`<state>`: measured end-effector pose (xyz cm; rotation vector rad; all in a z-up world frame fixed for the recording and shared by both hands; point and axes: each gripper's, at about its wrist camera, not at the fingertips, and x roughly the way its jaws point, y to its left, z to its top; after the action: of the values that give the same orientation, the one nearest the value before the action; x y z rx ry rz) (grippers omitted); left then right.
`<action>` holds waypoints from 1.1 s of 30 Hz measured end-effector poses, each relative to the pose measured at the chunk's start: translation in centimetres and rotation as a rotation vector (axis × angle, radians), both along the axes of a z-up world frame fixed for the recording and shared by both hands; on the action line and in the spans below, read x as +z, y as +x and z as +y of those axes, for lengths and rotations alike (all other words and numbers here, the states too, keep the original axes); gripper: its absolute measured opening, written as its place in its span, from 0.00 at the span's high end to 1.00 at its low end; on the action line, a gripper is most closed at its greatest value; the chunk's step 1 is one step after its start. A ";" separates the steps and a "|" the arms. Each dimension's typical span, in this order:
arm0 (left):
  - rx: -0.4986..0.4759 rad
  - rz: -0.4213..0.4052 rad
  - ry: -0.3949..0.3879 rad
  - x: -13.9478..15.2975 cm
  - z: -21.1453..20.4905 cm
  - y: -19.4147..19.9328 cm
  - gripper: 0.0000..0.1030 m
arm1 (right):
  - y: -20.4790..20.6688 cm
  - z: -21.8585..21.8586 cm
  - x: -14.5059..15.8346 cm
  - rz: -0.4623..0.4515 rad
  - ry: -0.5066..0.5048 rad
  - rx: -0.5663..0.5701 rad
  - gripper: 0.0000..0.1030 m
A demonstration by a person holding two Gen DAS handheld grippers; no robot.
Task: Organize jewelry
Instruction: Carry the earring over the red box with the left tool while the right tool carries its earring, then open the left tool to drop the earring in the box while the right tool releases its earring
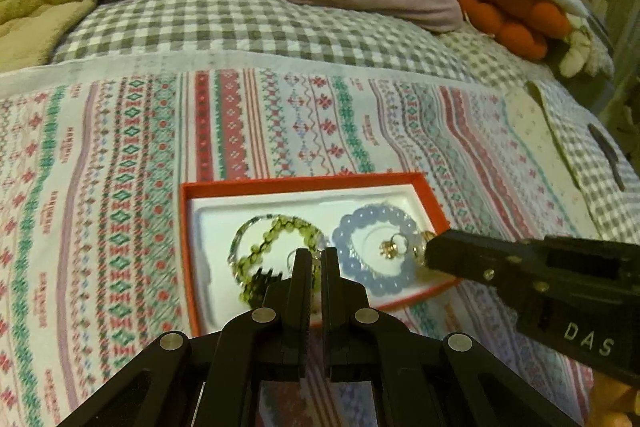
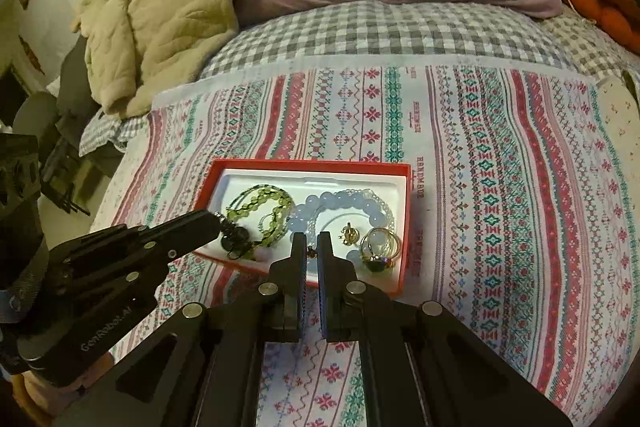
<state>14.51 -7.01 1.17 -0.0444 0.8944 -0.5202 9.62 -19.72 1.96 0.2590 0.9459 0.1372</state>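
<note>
- A red box point(image 1: 430, 195) with a white insert is seen on a patterned cloth point(image 1: 120, 187) spread over the bed, just ahead of both tools.
- The left tool point(image 1: 316, 255) is seen from behind in the left wrist view, its two fingers drawn close with only a narrow slit between them; something small and clear shows in that slit, but whether it is gripped cannot be told.
- In the right wrist view the same left tool point(image 2: 214, 217) is shown from the side, its tip touching the dark beads at the end of the green bead bracelet point(image 2: 260, 205).
- The right tool point(image 2: 312, 245) is likewise nearly clenched; a small gold-brown bit is glimpsed at its tips, grip uncertain.
- The blue bead bracelet point(image 1: 376, 227) lies in the box beside the green bead bracelet point(image 1: 276, 239), a small gold charm point(image 1: 392, 247) inside its ring.
- Gold rings point(image 2: 380, 247) at the box's right end are shown plainly only in the right wrist view; in the left wrist view the right tool point(image 1: 430, 255) covers that corner.
- A beige jacket point(image 2: 160, 15) is seen whole only in the right wrist view.
</note>
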 end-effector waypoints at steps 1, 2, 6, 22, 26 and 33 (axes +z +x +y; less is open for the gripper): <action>-0.001 0.006 -0.003 -0.3 -0.1 0.3 1.00 | 0.2 -0.1 -0.2 0.006 0.003 -0.001 0.95; 0.000 0.014 -0.008 -0.6 -0.2 0.6 1.00 | 0.4 -0.1 -0.5 0.013 0.007 -0.003 0.95; 0.017 0.042 -0.025 -1.5 -0.4 1.7 1.00 | 1.0 -0.3 -1.5 0.036 0.018 -0.012 0.95; 0.061 0.074 -0.048 -2.5 -0.1 2.8 0.97 | 1.5 -1.3 -2.0 0.043 0.043 -0.036 0.93; 0.063 0.057 -0.042 -1.9 0.0 2.3 0.85 | 1.3 -1.2 -1.7 0.046 0.043 -0.031 0.93; 0.080 0.023 -0.009 -0.4 1.0 0.7 0.64 | -0.4 -1.8 -0.6 0.041 0.035 -0.031 0.78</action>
<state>15.22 -6.04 0.76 -0.0937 0.9087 -0.4502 9.20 -21.47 1.40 0.3099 0.9802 0.1210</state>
